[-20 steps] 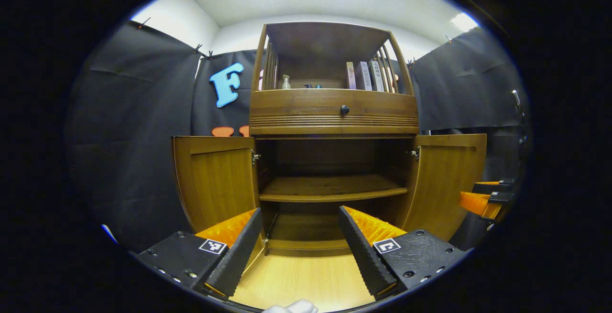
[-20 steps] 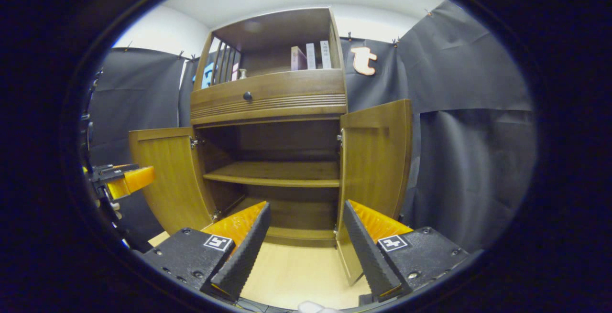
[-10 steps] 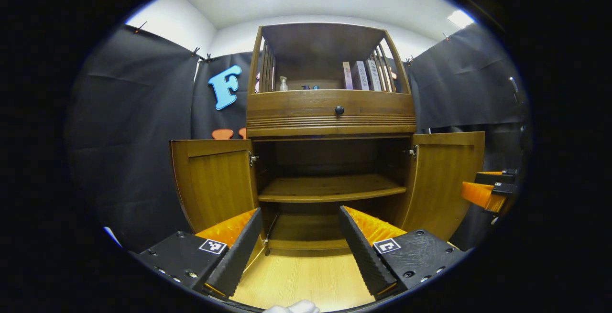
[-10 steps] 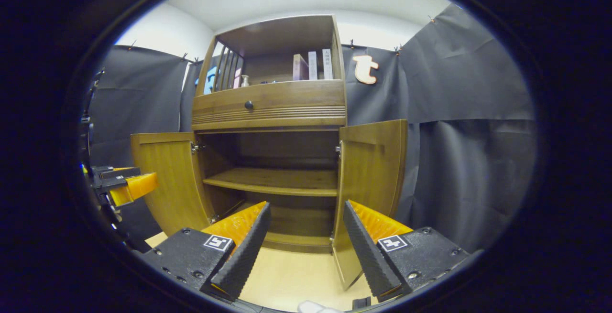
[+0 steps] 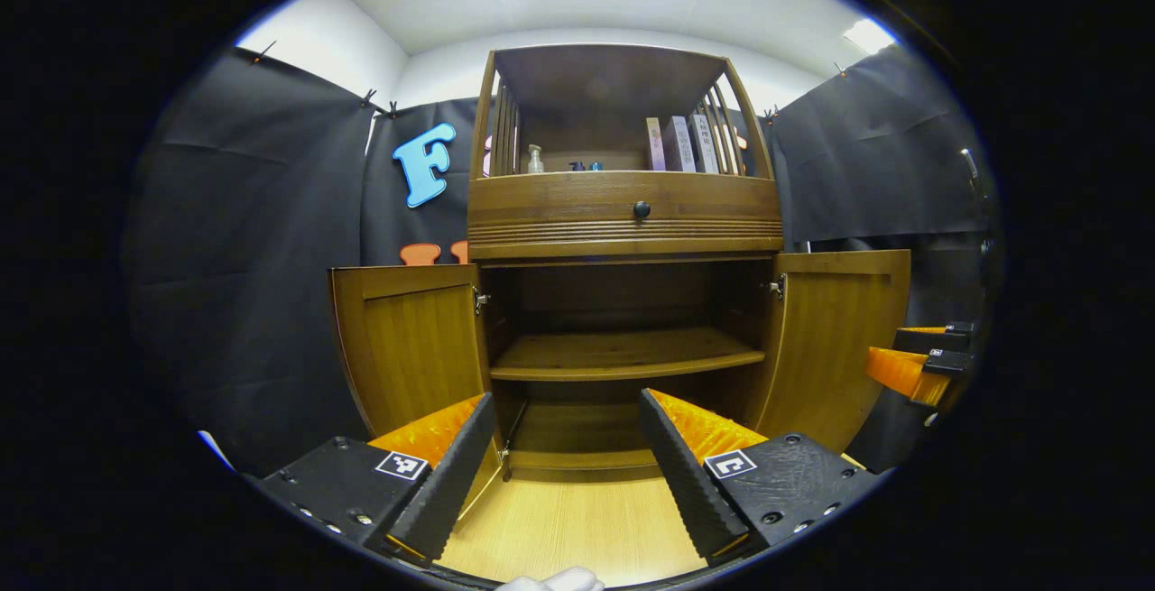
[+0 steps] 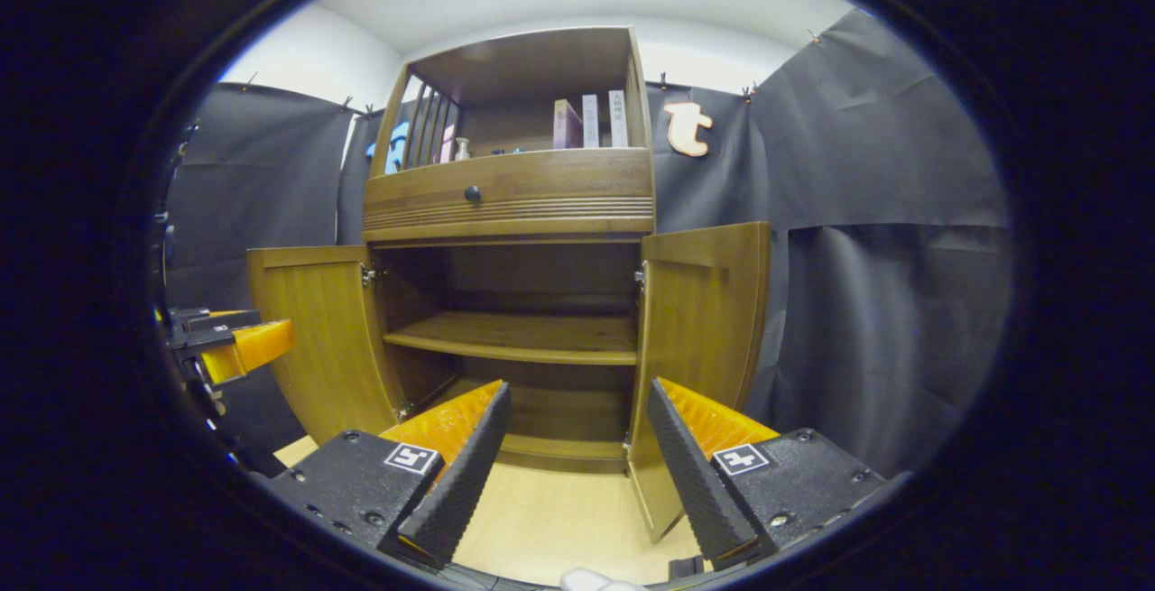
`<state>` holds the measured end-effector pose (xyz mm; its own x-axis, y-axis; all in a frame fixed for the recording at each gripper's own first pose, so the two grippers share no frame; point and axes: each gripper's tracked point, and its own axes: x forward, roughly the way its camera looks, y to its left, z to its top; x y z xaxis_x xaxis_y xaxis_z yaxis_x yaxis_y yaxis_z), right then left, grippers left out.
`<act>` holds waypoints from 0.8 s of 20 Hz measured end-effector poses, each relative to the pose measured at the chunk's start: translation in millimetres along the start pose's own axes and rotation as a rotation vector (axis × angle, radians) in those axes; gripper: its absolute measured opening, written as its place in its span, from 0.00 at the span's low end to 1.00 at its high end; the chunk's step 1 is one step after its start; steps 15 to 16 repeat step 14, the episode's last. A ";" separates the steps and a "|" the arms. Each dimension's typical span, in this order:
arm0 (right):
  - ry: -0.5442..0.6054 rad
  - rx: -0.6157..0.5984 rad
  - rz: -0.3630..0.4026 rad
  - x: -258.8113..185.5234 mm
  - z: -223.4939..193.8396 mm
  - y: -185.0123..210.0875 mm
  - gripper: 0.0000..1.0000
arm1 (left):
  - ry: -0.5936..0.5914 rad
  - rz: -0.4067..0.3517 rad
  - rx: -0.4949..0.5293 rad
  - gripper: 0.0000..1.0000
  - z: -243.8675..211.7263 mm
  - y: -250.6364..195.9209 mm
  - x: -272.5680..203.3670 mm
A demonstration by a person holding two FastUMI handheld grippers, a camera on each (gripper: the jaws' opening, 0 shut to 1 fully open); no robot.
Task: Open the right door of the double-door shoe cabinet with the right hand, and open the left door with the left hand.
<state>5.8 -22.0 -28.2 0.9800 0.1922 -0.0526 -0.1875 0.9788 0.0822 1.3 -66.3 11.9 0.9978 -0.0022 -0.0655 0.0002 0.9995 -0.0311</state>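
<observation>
The wooden shoe cabinet (image 5: 623, 212) stands ahead with both lower doors swung wide. Its left door (image 5: 411, 343) and right door (image 5: 835, 338) hang outward, baring an inner shelf (image 5: 627, 356). My left gripper (image 5: 564, 410) is open, back from the cabinet, nothing between its fingers. In the right gripper view the cabinet (image 6: 514, 189) shows the left door (image 6: 316, 329) and right door (image 6: 704, 320) open. My right gripper (image 6: 577, 397) is open and holds nothing, near the right door's lower edge. Each view catches the other gripper at its edge: the right gripper (image 5: 920, 361), the left gripper (image 6: 226, 343).
A drawer with a dark knob (image 5: 642, 208) sits above the doors. The top shelf holds books (image 5: 677, 143) and a small bottle (image 5: 536, 159). Black cloth walls stand on both sides. Light wooden floor (image 5: 577, 528) lies in front of the cabinet.
Both doors stay open. Both grippers have drifted slightly; the right gripper view tilted so the cabinet sits lower in it than a second ago. Neither gripper has changed its opening.
</observation>
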 end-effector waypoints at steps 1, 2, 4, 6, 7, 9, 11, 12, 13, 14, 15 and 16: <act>0.000 -0.001 -0.006 -0.5 0.5 -0.3 0.96 | 0.001 -0.002 0.006 0.95 -0.9 0.3 -0.3; 0.000 0.001 -0.010 -0.4 0.1 0.0 0.96 | 0.003 -0.002 0.013 0.95 -0.2 1.1 -0.8; 0.000 0.008 -0.015 -0.5 -0.1 1.2 0.96 | 0.005 -0.008 0.015 0.96 -1.1 1.3 -0.2; 0.005 0.013 -0.021 -0.6 -1.4 2.9 0.96 | 0.007 -0.019 0.011 0.95 -1.3 0.3 1.6; 0.006 0.016 -0.023 -0.8 -1.6 3.9 0.96 | 0.007 -0.022 0.014 0.95 -0.4 -0.1 1.3; 0.006 0.020 -0.027 -1.9 -2.1 5.6 0.98 | 0.004 -0.026 0.023 0.95 1.7 1.3 1.5; 0.000 0.024 -0.035 -0.2 -0.4 8.0 0.96 | -0.005 -0.030 0.023 0.95 3.6 2.6 1.2; -0.001 0.026 -0.039 -0.6 -0.8 8.6 0.96 | -0.006 -0.036 0.022 0.95 4.5 3.1 1.7; -0.003 0.028 -0.043 -1.8 -0.3 9.2 0.98 | -0.004 -0.037 0.021 0.95 4.1 4.0 2.6; -0.005 0.030 -0.046 -2.0 0.5 9.7 0.98 | -0.006 -0.040 0.022 0.95 5.0 5.9 2.9; -0.005 0.030 -0.046 -2.0 0.5 9.7 0.98 | -0.006 -0.040 0.022 0.95 5.0 5.9 2.9; -0.005 0.030 -0.046 -2.0 0.5 9.7 0.98 | -0.006 -0.040 0.022 0.95 5.0 5.9 2.9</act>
